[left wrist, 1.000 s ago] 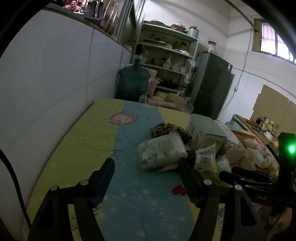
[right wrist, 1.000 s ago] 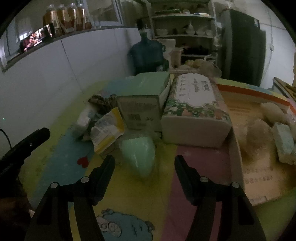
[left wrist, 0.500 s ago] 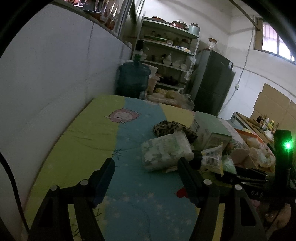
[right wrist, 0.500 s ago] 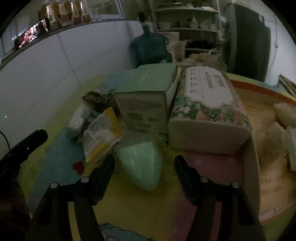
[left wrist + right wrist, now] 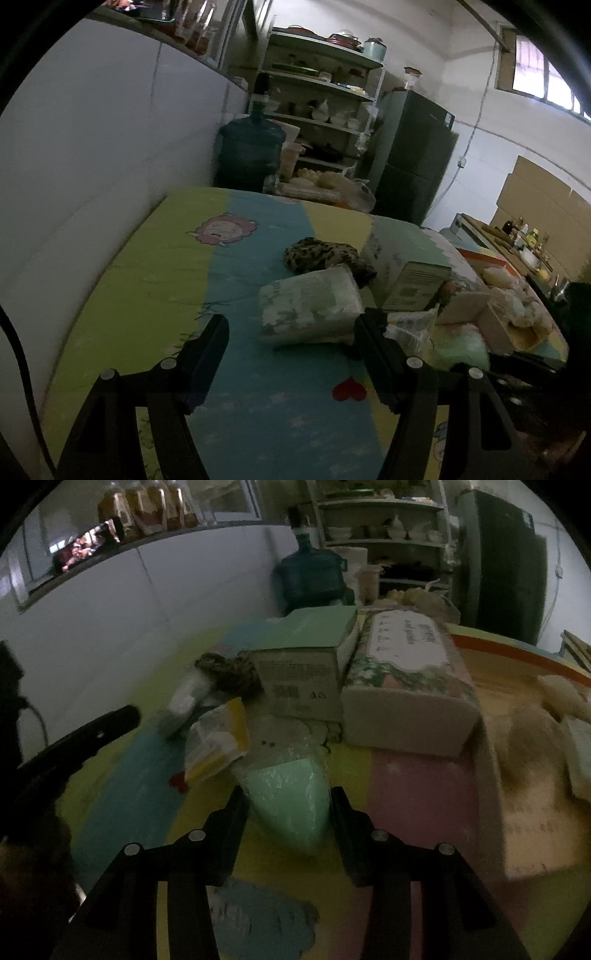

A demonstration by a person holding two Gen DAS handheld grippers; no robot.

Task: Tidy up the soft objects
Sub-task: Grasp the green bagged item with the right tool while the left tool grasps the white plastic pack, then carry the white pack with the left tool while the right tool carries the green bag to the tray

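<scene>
Lying on: a cartoon-print mat (image 5: 413, 797) in yellow, blue and pink bands, with the soft goods heaped along its middle.
Floral tissue pack (image 5: 406, 686): the biggest item, beside the green-topped box (image 5: 306, 664), their sides touching.
White wrapped pack (image 5: 310, 306): a bulging soft packet in front of the leopard-print cloth (image 5: 321, 254).
Yellow-edged packet (image 5: 218, 738): leaning just left of the green item.
Green soft item (image 5: 291, 797): mint green, tapered to a rounded end near the camera, in crinkled clear film; it lies on the mat before the box.
Right gripper (image 5: 288, 805): jaws set on either side of the green item, close to its sides; whether they press it I cannot tell.
Left gripper (image 5: 291, 332): jaws spread wide, nothing between them, above the blue band.
Change: a second ago the right jaws stood wider and short of the item; now they flank it.
Views: the left shows the white pack's broad face; the right shows only its end.
</scene>
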